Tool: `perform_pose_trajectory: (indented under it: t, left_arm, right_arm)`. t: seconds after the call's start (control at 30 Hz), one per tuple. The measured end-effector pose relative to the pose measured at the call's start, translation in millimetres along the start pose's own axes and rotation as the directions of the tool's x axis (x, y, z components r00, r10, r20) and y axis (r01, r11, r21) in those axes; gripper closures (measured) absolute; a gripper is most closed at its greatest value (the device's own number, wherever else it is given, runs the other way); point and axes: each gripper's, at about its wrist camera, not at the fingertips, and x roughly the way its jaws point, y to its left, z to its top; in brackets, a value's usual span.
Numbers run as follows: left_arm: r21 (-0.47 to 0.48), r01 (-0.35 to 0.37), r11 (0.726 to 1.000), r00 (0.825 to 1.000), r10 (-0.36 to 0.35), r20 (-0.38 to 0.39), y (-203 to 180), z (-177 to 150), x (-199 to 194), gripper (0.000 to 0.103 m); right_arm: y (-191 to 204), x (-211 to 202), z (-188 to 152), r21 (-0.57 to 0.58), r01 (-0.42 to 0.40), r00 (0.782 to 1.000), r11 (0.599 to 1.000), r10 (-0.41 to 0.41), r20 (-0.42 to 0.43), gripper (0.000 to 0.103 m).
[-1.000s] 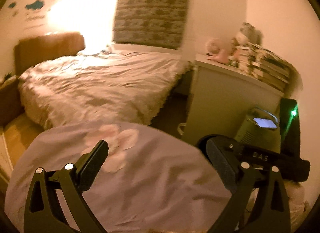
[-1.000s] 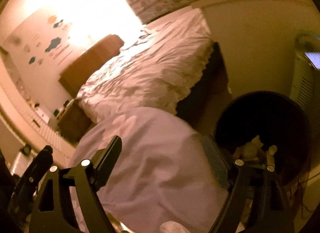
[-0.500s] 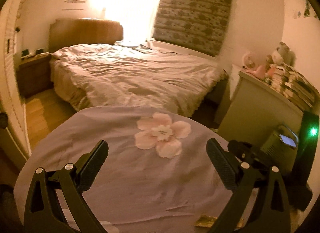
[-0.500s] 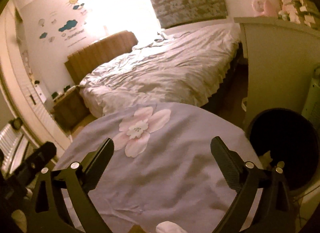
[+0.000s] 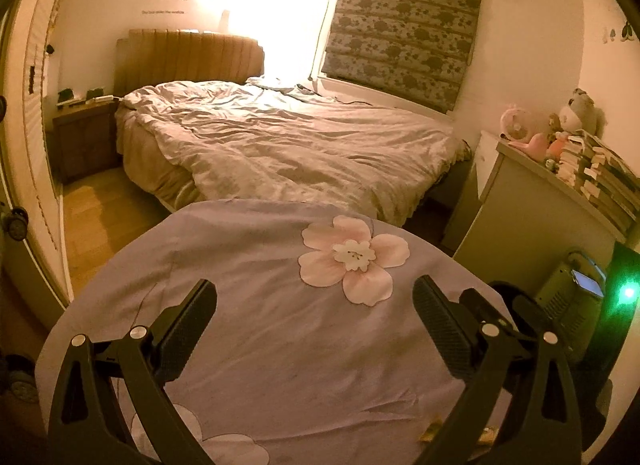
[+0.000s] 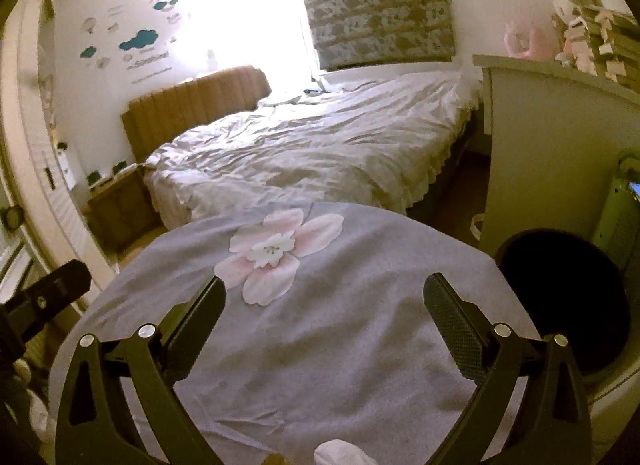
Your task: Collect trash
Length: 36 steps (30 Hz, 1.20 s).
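Trash bin (image 6: 568, 305) sits beside the table (image 6: 320, 345); both tools, left (image 5: 316, 329) and right (image 6: 324, 325), gape wide, holding nothing.

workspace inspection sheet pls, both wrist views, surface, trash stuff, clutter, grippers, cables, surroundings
surface: round table under a lilac cloth printed with a pink flower.
job's things: dark trash bin beside the table on its right; white crumpled scrap and yellowish scrap at the table's near edge.
clutter: nothing else seen on the cloth.
grippers: left gripper and right gripper both open, holding nothing, above the cloth.
cables: nothing seen clearly.
surroundings: unmade bed, nightstand, white cabinet stacked with books, patterned blind.
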Motion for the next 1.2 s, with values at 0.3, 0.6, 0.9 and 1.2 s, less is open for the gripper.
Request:
perform_pose_trajectory:
  t: [0.3,0.6,0.9,1.2]
  left_arm:
    - [0.003,-0.021,1.000,1.000,0.021,-0.008,0,-2,2,0.006]
    - [0.005,-0.042,0.999,0.999,0.042,-0.012,3,-5,4,0.006]
    - [0.008,-0.050,0.999,0.999,0.050,-0.003,5,-9,2,0.006]
    - [0.024,-0.051,0.998,0.999,0.051,-0.005,6,-10,0,0.006]
  right_arm:
    - [10,-4,-11,-0.070,0.025,0.998,0.997,-0.021,0.057,0.005]
    - [8,-2,-14,-0.066,0.047,0.996,0.997,-0.042,0.076,0.005]
    - [8,-6,-16,-0.075,0.042,0.994,0.996,-0.035,0.099,0.005]
    - [7,-9,-14,-0.063,0.035,0.994,0.997,-0.028,0.104,0.005]
